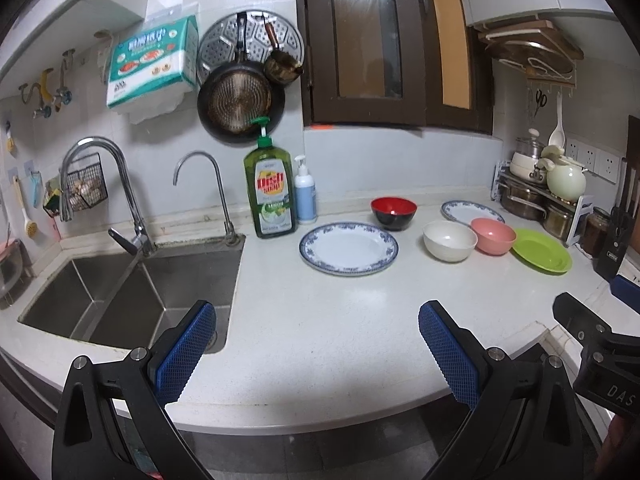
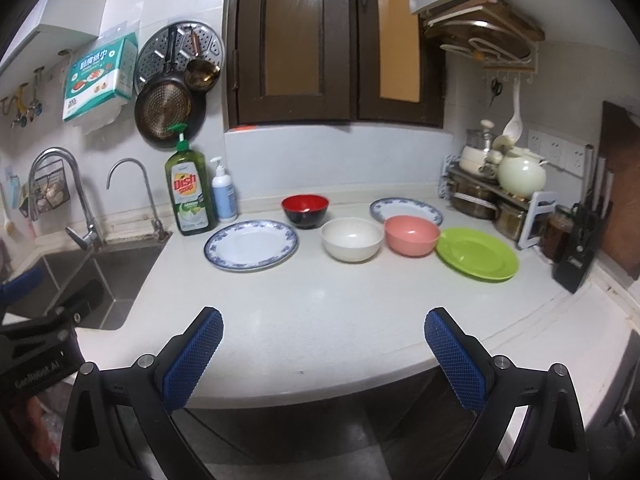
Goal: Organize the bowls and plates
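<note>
Blue-rimmed plate [image 2: 251, 244] at 11 o'clock on the table [image 2: 320, 320], red bowl [image 2: 305, 210] behind; white bowl [image 2: 351, 239], pink bowl [image 2: 412, 235], green plate [image 2: 477, 254] toward 1 o'clock. Left hand-held gripper [image 1: 316, 356] and right hand-held gripper [image 2: 323, 360] spread wide, holding nothing.

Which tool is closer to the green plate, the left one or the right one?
Right, probably. The right tool is open, hanging above the counter edge, nearly facing the green plate. The left tool, also open, hangs further toward the sink.
</note>
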